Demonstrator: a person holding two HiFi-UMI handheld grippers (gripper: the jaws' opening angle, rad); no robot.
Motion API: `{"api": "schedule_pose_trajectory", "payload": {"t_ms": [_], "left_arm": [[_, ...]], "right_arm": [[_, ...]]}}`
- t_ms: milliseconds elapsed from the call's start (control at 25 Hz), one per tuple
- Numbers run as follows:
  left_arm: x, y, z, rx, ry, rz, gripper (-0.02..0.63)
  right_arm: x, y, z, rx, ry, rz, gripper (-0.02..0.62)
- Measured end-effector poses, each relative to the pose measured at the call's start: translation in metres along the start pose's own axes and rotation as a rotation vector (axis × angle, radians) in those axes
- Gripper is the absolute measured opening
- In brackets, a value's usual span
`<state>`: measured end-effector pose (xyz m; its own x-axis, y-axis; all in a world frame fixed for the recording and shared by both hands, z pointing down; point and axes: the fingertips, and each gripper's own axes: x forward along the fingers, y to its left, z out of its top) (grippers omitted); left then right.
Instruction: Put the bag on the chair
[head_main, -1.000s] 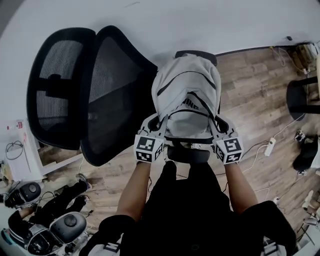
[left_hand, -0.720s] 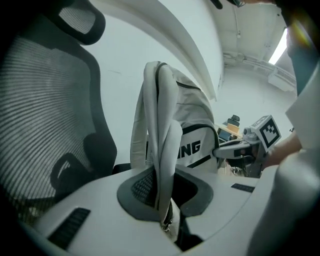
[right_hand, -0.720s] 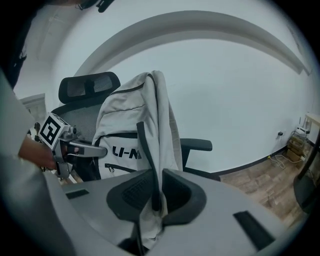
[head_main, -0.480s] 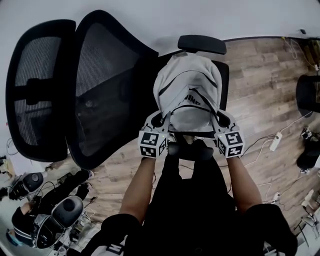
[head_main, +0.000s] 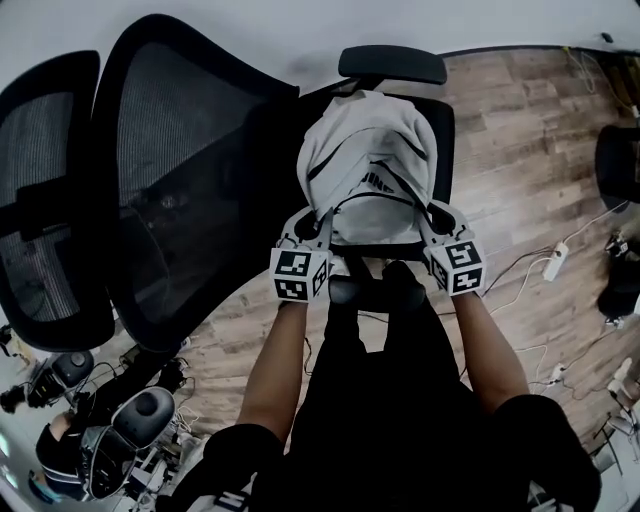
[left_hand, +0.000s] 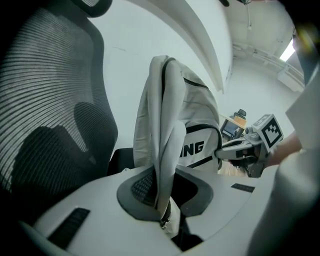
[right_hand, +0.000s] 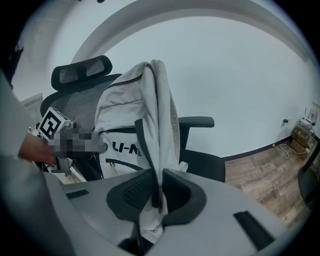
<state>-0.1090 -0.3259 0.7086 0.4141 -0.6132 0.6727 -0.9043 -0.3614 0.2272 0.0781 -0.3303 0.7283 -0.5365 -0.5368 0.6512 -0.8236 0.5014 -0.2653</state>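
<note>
A light grey backpack (head_main: 368, 160) with black trim hangs over the seat (head_main: 445, 130) of a black mesh office chair (head_main: 190, 170). My left gripper (head_main: 318, 222) is shut on the bag's left side fabric (left_hand: 162, 165), and my right gripper (head_main: 425, 218) is shut on the bag's right side (right_hand: 157, 150). In the left gripper view the right gripper (left_hand: 250, 150) shows beyond the bag; in the right gripper view the left gripper (right_hand: 55, 135) shows at the left. The chair's far armrest (head_main: 392, 64) lies behind the bag. Whether the bag's bottom touches the seat is hidden.
The chair's tall backrest and headrest (head_main: 45, 190) fill the left of the head view. A white wall (head_main: 300, 25) runs behind. Wooden floor (head_main: 530, 150) at the right carries cables and a power strip (head_main: 553, 262). Dark equipment (head_main: 120, 440) lies at the lower left. The person's legs (head_main: 380, 400) stand below.
The bag and both grippers have come over the chair's seat, with the chair now larger and lower in the head view. Both grips are unchanged.
</note>
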Motion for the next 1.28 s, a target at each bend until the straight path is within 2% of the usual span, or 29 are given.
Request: {"api": "schedule_pose_trajectory", "payload": {"t_ms": [280,440,480,600,680,760,1120,1280], "left_arm": [[0.009,-0.002,0.002,0.044,-0.01,0.009,0.051],[0.01,0.002,0.003,0.046,-0.016,0.005,0.089],[0.01,0.002,0.003,0.045,-0.019,0.008,0.11],[0.009,-0.001,0.002,0.042,-0.028,0.012,0.185],[0.007,-0.002,0.0,0.04,-0.033,0.022,0.291],[0.003,-0.002,0.001,0.047,-0.035,0.041,0.323],[-0.032,-0.011,0.013,0.096,-0.07,0.047,0.336],[-0.052,-0.019,0.027,0.108,-0.102,0.024,0.334]], "right_arm": [[0.004,-0.009,-0.002,-0.01,-0.021,-0.041,0.086],[0.008,-0.01,-0.001,-0.009,-0.038,-0.057,0.101],[0.009,-0.01,-0.001,-0.006,-0.041,-0.06,0.109],[0.007,-0.009,-0.001,0.035,-0.058,-0.057,0.223],[0.005,-0.006,-0.001,0.084,-0.085,-0.04,0.276],[0.001,-0.005,0.0,0.103,-0.104,-0.043,0.3],[-0.034,0.011,0.013,0.046,-0.16,-0.09,0.316],[-0.056,0.028,0.033,0.006,-0.203,-0.091,0.316]]}}
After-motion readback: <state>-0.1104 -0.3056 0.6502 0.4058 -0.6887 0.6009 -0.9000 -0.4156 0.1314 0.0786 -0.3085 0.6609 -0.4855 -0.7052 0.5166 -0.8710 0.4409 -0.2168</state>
